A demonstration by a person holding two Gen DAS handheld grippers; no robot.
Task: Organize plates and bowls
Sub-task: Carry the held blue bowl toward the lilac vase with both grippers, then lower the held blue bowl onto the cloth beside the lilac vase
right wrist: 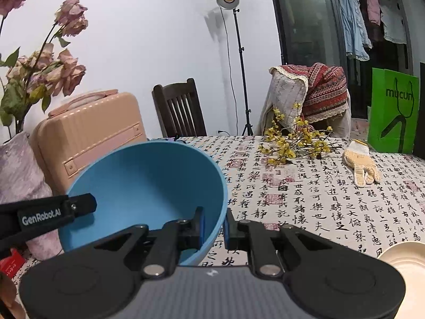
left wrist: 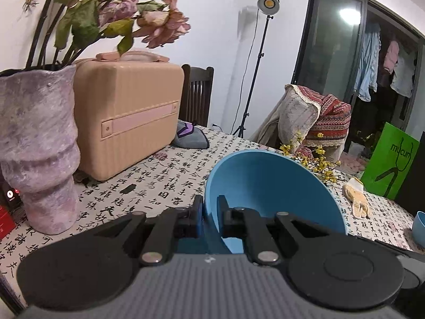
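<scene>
A large blue bowl (left wrist: pixel 271 186) is held above the calligraphy-print tablecloth (left wrist: pixel 159 186) by both grippers. My left gripper (left wrist: pixel 209 204) is shut on the bowl's left rim, one finger inside and one outside. In the right wrist view the same bowl (right wrist: pixel 148 175) tilts toward the camera, and my right gripper (right wrist: pixel 215 218) is shut on its right rim. The left gripper's fingers (right wrist: pixel 79 204) show there on the opposite rim. A smaller blue bowl (left wrist: pixel 419 228) sits at the right edge, and a cream plate (right wrist: pixel 406 263) lies at the lower right.
A purple vase (left wrist: pixel 37 146) of dried flowers and a peach suitcase (left wrist: pixel 127 117) stand at the left. Yellow flower sprigs (right wrist: pixel 292 143), a knit glove (right wrist: pixel 361 167) and a green bag (right wrist: pixel 393 111) lie toward the far right. Chairs (right wrist: pixel 180 109) stand behind the table.
</scene>
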